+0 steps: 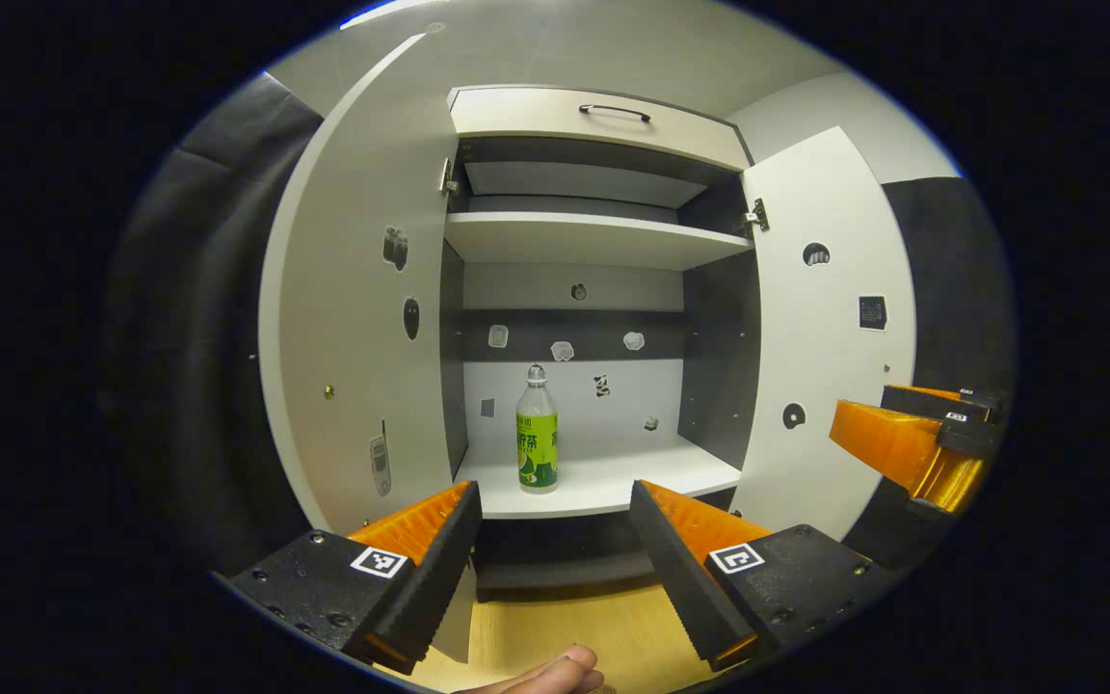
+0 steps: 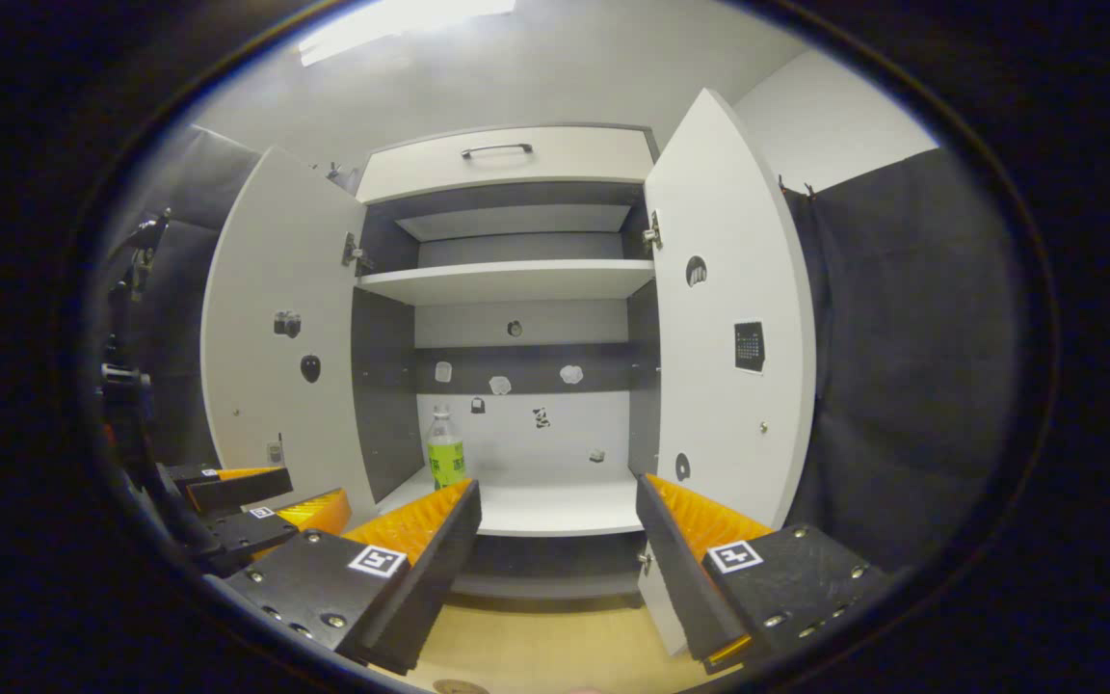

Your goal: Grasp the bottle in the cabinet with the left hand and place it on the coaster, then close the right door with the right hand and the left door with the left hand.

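A clear bottle with a green label stands upright on the lower shelf of the white cabinet, left of centre. In the right gripper view the bottle stands at the shelf's left. Both doors stand wide open: left door, right door. My left gripper is open, in front of the cabinet and short of the bottle. My right gripper is open too, facing the cabinet, with the right door close on its right. A brown round edge, perhaps the coaster, shows on the wooden surface below.
An upper shelf and a drawer with a dark handle sit above. Small stickers dot the back wall and doors. A wooden surface lies below the cabinet. A fingertip shows at the bottom. Black cloth walls flank both sides.
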Motion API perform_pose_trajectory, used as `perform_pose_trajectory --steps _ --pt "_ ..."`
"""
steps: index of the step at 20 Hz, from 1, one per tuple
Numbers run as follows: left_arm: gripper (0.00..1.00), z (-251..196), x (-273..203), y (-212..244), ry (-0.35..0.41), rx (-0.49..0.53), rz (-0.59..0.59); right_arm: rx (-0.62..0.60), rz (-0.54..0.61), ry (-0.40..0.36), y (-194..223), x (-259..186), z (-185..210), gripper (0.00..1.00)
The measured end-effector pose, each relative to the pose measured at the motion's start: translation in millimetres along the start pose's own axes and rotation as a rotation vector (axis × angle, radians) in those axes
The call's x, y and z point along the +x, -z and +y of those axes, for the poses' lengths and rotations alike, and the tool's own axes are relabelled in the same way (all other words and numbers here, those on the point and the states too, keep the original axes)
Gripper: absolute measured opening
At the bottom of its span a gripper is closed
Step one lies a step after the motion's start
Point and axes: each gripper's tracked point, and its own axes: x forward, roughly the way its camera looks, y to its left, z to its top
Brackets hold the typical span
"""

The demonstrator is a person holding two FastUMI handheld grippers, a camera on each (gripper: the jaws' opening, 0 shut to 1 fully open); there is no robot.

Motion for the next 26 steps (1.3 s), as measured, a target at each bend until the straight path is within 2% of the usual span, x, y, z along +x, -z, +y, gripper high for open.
perform_pose_trajectory --steps 4,6,11,17,21,25,26 --pt "0.98 7 46 8 -0.018 0.019 0.008 -0.039 -0.036 -0.014 4 24 -2 0.98" --pt "1.00 10 76 16 -0.024 0.027 0.018 -0.055 -0.040 -0.024 8 32 -1 0.98" --pt "0.98 20 157 40 -0.053 0.039 0.037 -0.053 -0.039 -0.031 12 43 -5 0.98" --pt "0.98 21 239 53 -0.071 0.016 0.018 -0.029 0.003 -0.002 32 35 -18 0.98" --pt "0.98 36 283 60 -0.127 -0.028 0.009 0.027 0.005 -0.001 38 20 -20 0.98" --pt "0.98 49 312 69 -0.155 -0.022 0.057 0.071 0.022 0.034 42 6 -30 0.98" --pt "0.93 47 310 67 -0.137 -0.015 0.074 0.058 0.024 0.046 42 2 -33 0.97"
